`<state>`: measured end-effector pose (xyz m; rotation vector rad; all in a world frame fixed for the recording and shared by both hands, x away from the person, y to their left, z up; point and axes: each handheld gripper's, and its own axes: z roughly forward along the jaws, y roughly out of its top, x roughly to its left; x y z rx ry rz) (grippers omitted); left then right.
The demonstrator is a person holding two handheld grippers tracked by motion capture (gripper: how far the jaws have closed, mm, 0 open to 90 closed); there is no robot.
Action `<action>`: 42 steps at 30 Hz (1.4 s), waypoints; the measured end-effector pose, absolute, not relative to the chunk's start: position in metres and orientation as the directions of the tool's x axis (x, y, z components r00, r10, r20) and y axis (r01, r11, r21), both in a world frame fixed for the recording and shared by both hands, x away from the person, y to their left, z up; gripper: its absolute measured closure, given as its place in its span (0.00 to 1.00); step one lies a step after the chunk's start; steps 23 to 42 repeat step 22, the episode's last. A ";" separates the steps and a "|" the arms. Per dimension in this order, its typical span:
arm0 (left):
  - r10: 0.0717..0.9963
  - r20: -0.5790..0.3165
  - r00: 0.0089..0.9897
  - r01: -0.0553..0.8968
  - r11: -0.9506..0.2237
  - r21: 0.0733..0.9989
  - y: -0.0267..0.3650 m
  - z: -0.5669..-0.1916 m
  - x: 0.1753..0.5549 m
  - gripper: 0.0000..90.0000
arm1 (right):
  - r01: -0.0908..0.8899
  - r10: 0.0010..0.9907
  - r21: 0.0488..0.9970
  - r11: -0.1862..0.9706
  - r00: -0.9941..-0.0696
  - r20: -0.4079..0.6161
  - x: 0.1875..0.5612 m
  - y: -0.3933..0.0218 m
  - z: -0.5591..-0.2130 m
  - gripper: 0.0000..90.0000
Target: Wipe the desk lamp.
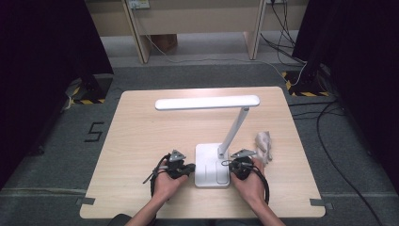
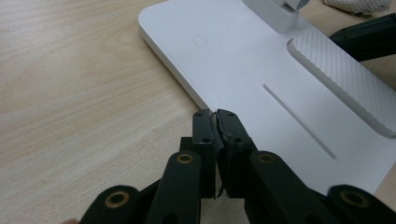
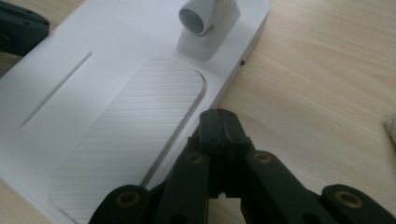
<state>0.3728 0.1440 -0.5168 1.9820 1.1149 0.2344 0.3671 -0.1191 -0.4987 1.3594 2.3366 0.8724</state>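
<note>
Both pairs of jaws are closed tip to tip with nothing between them. The left gripper (image 2: 215,122) sets its joined tips at the left edge of the lamp base (image 2: 261,70), where base meets desk (image 2: 70,93); whether they press on it cannot be told. The right gripper (image 3: 223,125) holds its joined tips at the right edge of the same base, just beside the ribbed pad (image 3: 135,135) let into its top.

In the high view the two grippers flank the base from either side, left gripper (image 1: 181,165) and right gripper (image 1: 239,165), each in one of the person's hands. The desk lamp (image 1: 214,162) stands near the middle of the desk's near edge, its slanted stem (image 1: 236,125) rising to a lamp head (image 1: 207,102) that lies level over the desk's centre. A crumpled cloth (image 1: 264,143) rests to the right of the base, towards the desk's right edge and apart from the lamp.

Step in hand, as judged: closed tips brought to the two sides of the base, probably to steady or shift it, or to press a control on it. The next move calls for even, opposed contact low on both edges so that the tall lamp does not tip.

Count: two grippers, one lamp, one cloth, one desk.
</note>
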 end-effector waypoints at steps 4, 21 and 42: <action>0.776 -0.198 0.600 0.595 -0.267 0.758 0.147 -0.516 0.371 0.90 | 0.666 0.856 0.654 0.360 -0.514 0.052 0.368 -0.124 -0.499 0.86; 0.822 -0.202 0.532 0.531 -0.138 0.836 0.220 -0.515 0.324 0.49 | 0.489 0.844 0.841 0.231 -0.531 0.077 0.321 -0.209 -0.494 0.45; 0.820 -0.205 0.534 0.530 -0.136 0.837 0.219 -0.515 0.324 0.48 | 0.491 0.851 0.845 0.213 -0.518 0.087 0.318 -0.211 -0.496 0.44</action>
